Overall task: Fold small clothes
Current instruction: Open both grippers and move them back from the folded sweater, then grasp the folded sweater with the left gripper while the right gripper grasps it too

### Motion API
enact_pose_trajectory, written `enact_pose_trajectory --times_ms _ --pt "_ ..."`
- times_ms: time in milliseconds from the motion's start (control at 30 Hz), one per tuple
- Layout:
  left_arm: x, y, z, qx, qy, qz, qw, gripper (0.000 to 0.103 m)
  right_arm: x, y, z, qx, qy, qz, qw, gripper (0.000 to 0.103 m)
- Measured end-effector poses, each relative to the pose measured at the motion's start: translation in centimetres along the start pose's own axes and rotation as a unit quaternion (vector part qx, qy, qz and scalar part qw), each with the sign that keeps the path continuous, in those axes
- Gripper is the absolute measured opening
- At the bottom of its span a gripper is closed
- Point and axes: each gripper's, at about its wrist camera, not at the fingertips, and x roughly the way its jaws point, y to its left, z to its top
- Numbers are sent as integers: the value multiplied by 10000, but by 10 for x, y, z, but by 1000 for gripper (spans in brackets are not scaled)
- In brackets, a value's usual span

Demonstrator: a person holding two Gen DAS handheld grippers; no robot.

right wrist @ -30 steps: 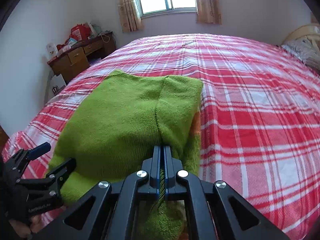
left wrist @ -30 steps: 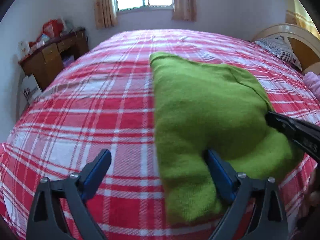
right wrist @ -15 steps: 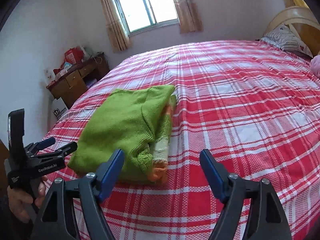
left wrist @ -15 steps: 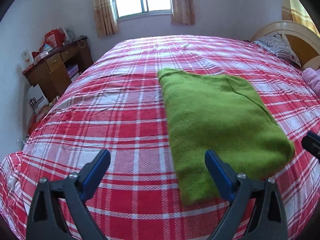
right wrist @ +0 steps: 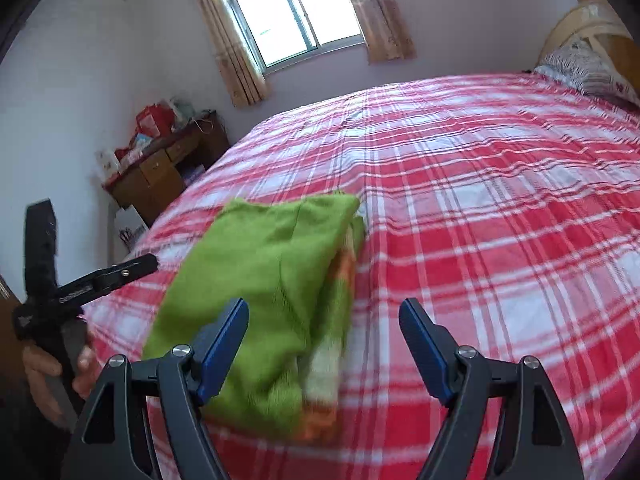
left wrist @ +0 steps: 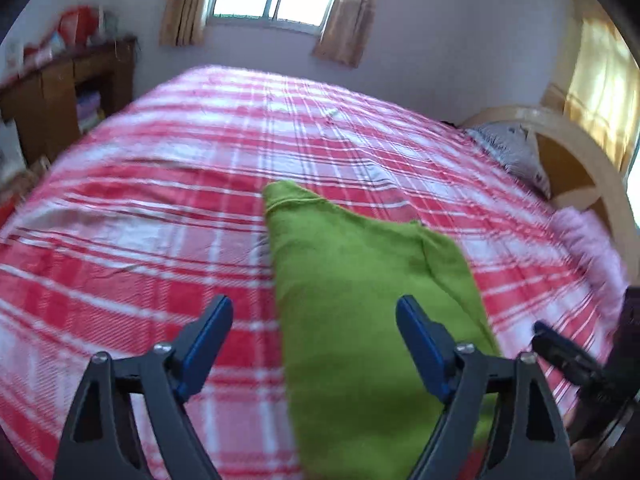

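The green sweater (left wrist: 360, 300) lies folded into a thick rectangular bundle on the bed. In the left wrist view it runs from the frame's centre down to the bottom edge. In the right wrist view (right wrist: 264, 280) it sits left of centre. Its knit is plain lime green on top, and along its right edge in that view the stacked layers show orange and pale bands. A seam crosses the upper layer.

The left gripper (left wrist: 314, 344) hangs above the near end of the sweater, its blue pads apart and closing, nothing pressed between them. The right gripper (right wrist: 324, 344) stands wide apart over the sweater's lower right edge and the sheet, gripping nothing. A hand (right wrist: 48, 372) holds the left tool's handle at the lower left of the right wrist view.

The bed (right wrist: 500, 208) is covered by a red-and-white plaid sheet with slight creases. A curved wooden headboard (left wrist: 576, 168) and a patterned pillow (right wrist: 580, 64) sit at the right. A window (right wrist: 296, 12) with beige curtains (right wrist: 236, 52) is at top centre, in a pale wall. A wooden desk (right wrist: 160, 172) with red clutter stands at the left.
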Motion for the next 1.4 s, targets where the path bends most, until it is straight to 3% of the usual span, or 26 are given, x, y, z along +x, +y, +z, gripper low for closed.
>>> enact_pose_trajectory --times_ms 100,233,300,500,600,667,700,733,800,933,1067,1267,1400 --pt "32 6 4 -258 333 -125 9990 81 29 -6 14 111 178 82 9997 78" --pt "61 16 -19 -609 698 -412 9949 83 65 -17 20 364 395 321 9980 78" --pt "57 20 -29 -667 437 -604 9950 83 83 -18 18 391 528 513 9965 78" --pt "61 18 -25 -473 567 -808 9940 89 118 -17 19 272 942 951 9906 78" --pt "63 12 -23 -272 534 -672 9959 90 128 -19 23 265 1073 1094 9878 80" --pt "65 9 -22 -163 556 -648 9962 86 129 -13 22 126 1136 1059 9878 78" --pt "64 9 -23 -169 582 -714 9956 76 129 -8 22 -9 1185 1021 9877 69" --pt "63 9 -23 -185 622 -835 9944 64 129 -3 20 -128 1241 1002 9871 64" --pt "59 6 -25 -268 700 -855 9935 56 125 -1 17 -32 1352 1116 9845 48" --pt "39 -4 -35 -173 894 -720 9932 48 112 0 7 391 1478 1185 9811 42" --pt "8 -6 -61 -315 1220 -819 9886 47 81 11 -16 352 1647 1262 9776 42" --pt "-60 -9 -129 -443 1706 -1064 9786 47 16 22 -78 566 2053 1905 9583 42" --pt "-78 -7 -152 -250 1578 -972 9824 63 -16 37 -121 350 2157 1940 9563 46"
